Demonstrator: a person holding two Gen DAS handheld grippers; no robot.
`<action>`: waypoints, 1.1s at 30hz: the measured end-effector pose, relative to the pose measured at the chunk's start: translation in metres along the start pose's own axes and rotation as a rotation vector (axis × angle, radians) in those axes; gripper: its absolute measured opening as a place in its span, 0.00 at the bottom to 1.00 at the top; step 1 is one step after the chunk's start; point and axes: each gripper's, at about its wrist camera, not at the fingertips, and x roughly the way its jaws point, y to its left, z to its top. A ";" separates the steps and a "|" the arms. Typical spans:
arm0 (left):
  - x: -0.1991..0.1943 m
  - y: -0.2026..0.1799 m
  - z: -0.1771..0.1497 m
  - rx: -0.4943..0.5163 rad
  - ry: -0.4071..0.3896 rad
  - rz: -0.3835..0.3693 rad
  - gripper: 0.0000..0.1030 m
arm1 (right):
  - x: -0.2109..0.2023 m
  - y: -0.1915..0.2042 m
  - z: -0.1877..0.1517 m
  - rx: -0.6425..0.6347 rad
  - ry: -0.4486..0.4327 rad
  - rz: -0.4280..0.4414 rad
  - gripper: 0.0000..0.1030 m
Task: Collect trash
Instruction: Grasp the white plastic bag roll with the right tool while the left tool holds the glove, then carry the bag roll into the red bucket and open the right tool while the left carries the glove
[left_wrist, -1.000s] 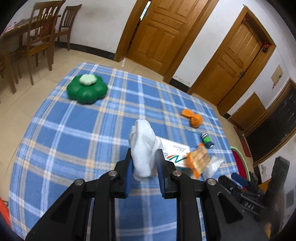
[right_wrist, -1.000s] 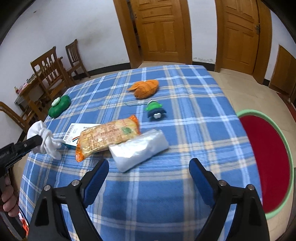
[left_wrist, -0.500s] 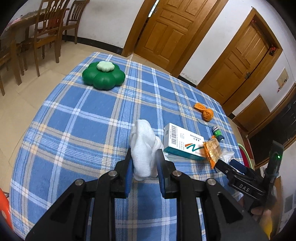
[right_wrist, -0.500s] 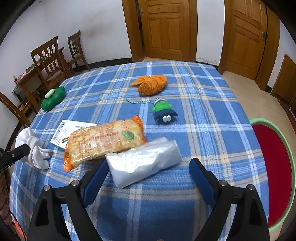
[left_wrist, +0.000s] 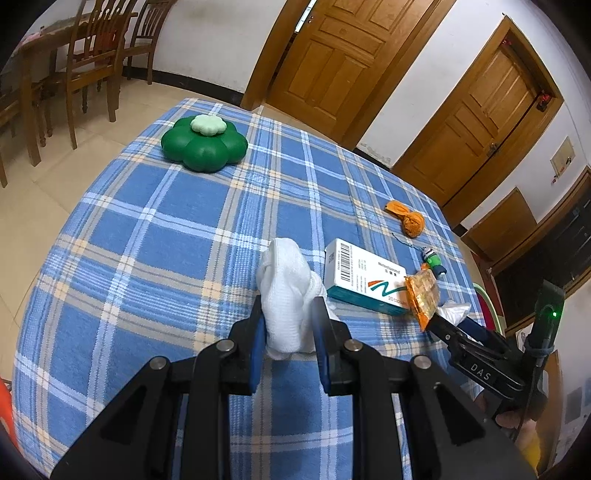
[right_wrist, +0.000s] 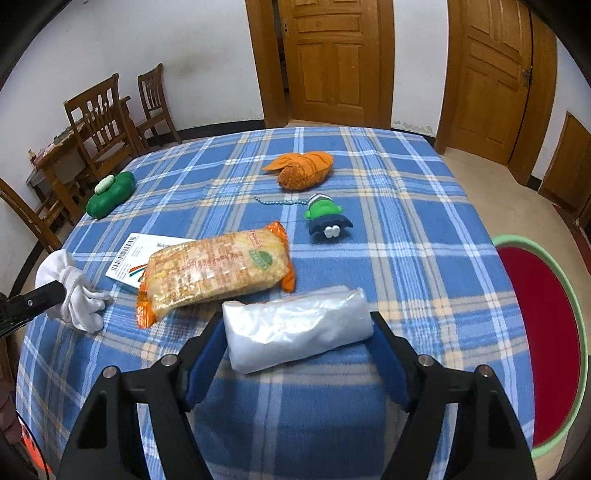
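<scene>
A second ago the right gripper (right_wrist: 297, 345) hung wide above the table with nothing between its blue pads; now, at the bottom centre of the right wrist view, its jaws are closing around the crumpled clear plastic bag (right_wrist: 295, 330), which lies crosswise between them on the blue plaid tablecloth (right_wrist: 424, 229). The pads sit just beside the bag's two ends and I cannot tell that they press it yet. The left gripper (left_wrist: 288, 332) has not changed: at lower centre of its view it is pinching the wadded white tissue (left_wrist: 286, 291) exactly as before. One piece of trash is therefore secured and a second is about to be. The orange packet of noodles (right_wrist: 218, 273) and the white and teal medicine box (left_wrist: 364, 280) lie untouched at mid-frame
</scene>
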 end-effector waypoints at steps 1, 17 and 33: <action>0.000 -0.001 0.000 0.001 0.000 -0.001 0.22 | -0.002 0.000 -0.001 0.005 -0.002 0.002 0.74; -0.012 -0.024 -0.005 0.038 -0.002 -0.043 0.22 | -0.055 -0.027 -0.022 0.115 -0.068 0.021 0.74; -0.017 -0.064 -0.009 0.094 0.018 -0.096 0.22 | -0.102 -0.064 -0.039 0.217 -0.141 0.014 0.74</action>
